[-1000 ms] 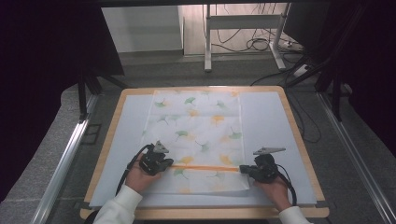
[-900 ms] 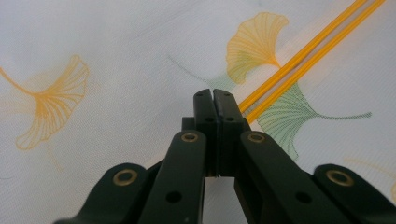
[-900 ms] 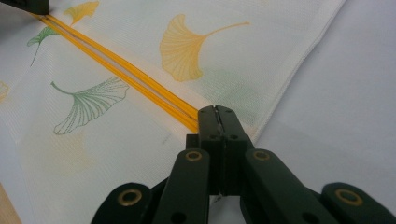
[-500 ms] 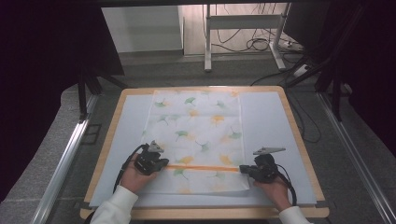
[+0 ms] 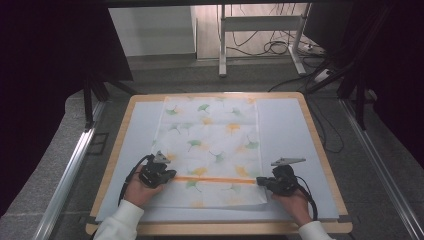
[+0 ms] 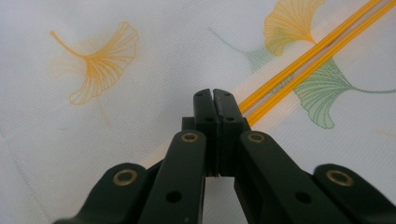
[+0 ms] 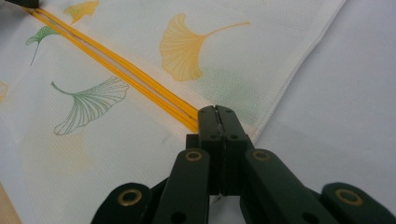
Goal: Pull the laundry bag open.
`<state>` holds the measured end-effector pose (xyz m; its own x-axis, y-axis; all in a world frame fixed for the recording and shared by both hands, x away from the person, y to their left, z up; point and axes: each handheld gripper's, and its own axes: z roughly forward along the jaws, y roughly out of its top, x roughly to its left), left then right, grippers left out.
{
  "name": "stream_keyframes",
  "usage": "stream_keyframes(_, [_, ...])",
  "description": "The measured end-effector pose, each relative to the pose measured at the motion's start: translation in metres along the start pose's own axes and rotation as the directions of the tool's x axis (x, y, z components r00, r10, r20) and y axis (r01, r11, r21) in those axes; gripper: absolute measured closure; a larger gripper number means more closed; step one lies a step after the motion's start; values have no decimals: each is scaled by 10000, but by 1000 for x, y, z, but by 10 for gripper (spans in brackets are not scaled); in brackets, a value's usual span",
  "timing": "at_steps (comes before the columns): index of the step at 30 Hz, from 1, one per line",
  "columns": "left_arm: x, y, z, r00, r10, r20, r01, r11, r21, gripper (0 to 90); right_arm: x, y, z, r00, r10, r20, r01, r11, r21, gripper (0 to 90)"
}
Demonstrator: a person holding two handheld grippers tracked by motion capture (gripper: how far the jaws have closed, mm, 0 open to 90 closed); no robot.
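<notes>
Both sets of my jaws, left gripper [image 5: 167, 176] and right gripper [image 5: 266, 183], clench the cloth [image 5: 210, 135] near its orange stripe [image 5: 215, 179]; folding looks barely begun.

Both tool tips hide whether cloth [image 5: 210, 145] lies pinched between them.

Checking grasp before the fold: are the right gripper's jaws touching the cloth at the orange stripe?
Touching. In the right gripper view the right gripper has its jaws shut together on the cloth, right at the end of the orange stripe.
</notes>
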<state>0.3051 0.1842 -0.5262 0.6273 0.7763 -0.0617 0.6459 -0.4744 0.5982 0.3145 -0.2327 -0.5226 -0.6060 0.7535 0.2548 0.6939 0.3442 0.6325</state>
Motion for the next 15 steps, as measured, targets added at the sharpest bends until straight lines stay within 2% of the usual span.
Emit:
stream_keyframes(10, [7,-6,-5,9992,-126,-370,128,9999,66,900,0,0,0,10000,-3,8,3,10000,-4,899])
stream_keyframes(15, [13,-9,-8,9987,-384,-346,386,9993,31,900,0,0,0,10000,18,10,-18,10000,-10,898])
